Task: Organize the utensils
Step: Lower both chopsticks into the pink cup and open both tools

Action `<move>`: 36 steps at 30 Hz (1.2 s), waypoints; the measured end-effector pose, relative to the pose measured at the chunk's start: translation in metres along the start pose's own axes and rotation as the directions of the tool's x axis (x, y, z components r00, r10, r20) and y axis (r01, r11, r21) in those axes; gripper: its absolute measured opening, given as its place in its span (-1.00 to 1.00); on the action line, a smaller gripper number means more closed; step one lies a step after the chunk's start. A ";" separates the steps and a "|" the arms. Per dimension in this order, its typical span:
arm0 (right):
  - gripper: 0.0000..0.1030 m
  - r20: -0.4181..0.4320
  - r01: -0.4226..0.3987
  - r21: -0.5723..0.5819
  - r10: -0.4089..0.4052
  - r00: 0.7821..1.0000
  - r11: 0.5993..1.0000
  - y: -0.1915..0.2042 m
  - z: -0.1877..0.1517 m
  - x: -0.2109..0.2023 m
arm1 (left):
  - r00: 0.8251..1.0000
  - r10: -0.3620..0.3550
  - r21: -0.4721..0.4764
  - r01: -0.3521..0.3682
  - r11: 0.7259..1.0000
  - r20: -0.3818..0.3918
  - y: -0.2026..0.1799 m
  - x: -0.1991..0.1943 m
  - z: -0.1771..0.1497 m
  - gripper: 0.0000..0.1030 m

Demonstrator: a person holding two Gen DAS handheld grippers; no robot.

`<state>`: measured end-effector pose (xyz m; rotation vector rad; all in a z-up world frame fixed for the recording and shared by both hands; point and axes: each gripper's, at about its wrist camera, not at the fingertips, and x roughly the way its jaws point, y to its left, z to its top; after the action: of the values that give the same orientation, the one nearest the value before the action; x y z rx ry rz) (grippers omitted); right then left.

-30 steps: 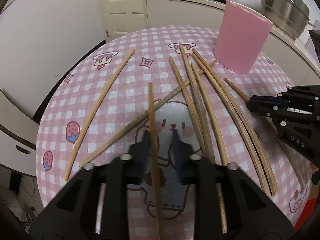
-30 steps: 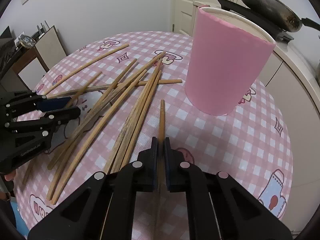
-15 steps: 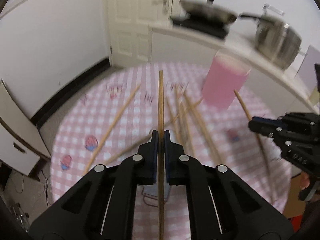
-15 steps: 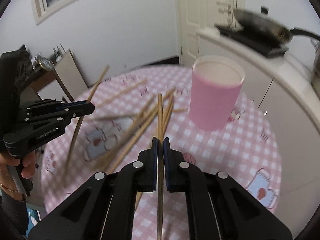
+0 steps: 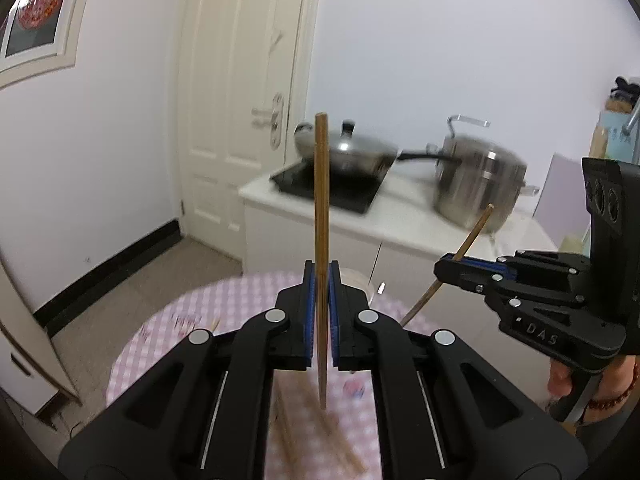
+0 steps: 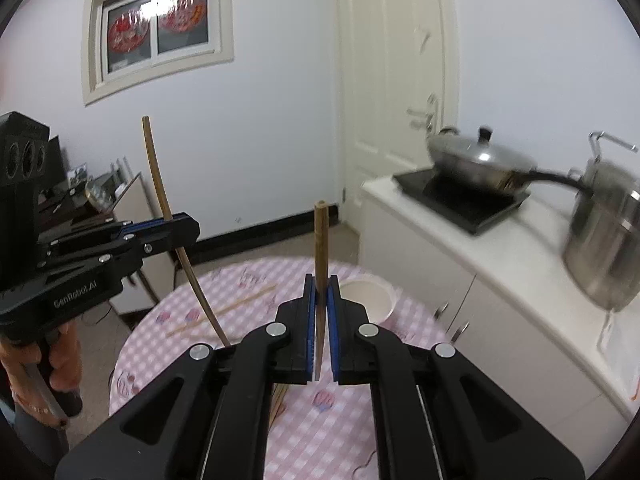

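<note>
- Table [image 6: 360, 432], round with a pink checked cloth: its near part is hidden behind the gripper bodies in both wrist views, and the cloth print is blurred.
- Counter [image 6: 520, 240] behind the table carries a steel pot [image 5: 476, 188] and a lidded wok [image 6: 472, 160] on a black hob; all are motion-blurred, and the pot is cut off at the right edge of the right wrist view.
- Pink cup [image 6: 368, 298] stands on the far part of the table; only its pale rim and inside show, and in the left wrist view it is almost wholly hidden behind the left gripper.
- Left gripper [image 5: 321, 280] is clenched on a chopstick [image 5: 321, 208], held upright and lifted off the table, its tip blurred below the fingers.
- Right gripper [image 6: 320, 292] is clenched on a second chopstick [image 6: 321, 240], also upright, above the table just beside the cup.
- Loose chopsticks [image 6: 240, 302] lie on the cloth; how many cannot be told, since most lie under the grippers.
</note>
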<state>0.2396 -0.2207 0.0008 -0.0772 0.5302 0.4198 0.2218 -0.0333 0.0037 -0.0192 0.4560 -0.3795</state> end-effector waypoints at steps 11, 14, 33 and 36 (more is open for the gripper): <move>-0.92 0.116 0.075 -0.008 -0.073 0.991 0.997 -0.020 0.043 0.016 | 0.992 0.003 -0.050 0.003 0.999 0.126 -0.010 0.055 0.048 -0.88; -0.92 0.128 0.078 -0.003 -0.077 0.989 0.997 -0.027 0.048 0.022 | 0.990 -0.002 -0.074 0.012 0.997 0.138 -0.007 0.073 0.053 -0.88; -0.92 -0.029 0.087 0.039 -0.086 0.996 0.995 -0.050 -0.001 0.083 | 0.999 -0.025 -0.078 0.022 0.997 -0.041 0.002 0.152 0.003 -0.87; -0.91 -0.039 0.092 0.046 -0.090 0.995 0.995 -0.052 -0.004 0.084 | 0.997 -0.023 -0.052 0.019 0.998 -0.078 -0.001 0.156 0.000 -0.87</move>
<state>0.3243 -0.2380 -0.0474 -0.0626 0.5705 0.3171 0.3511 -0.0913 -0.0629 -0.0590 0.5437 -0.3900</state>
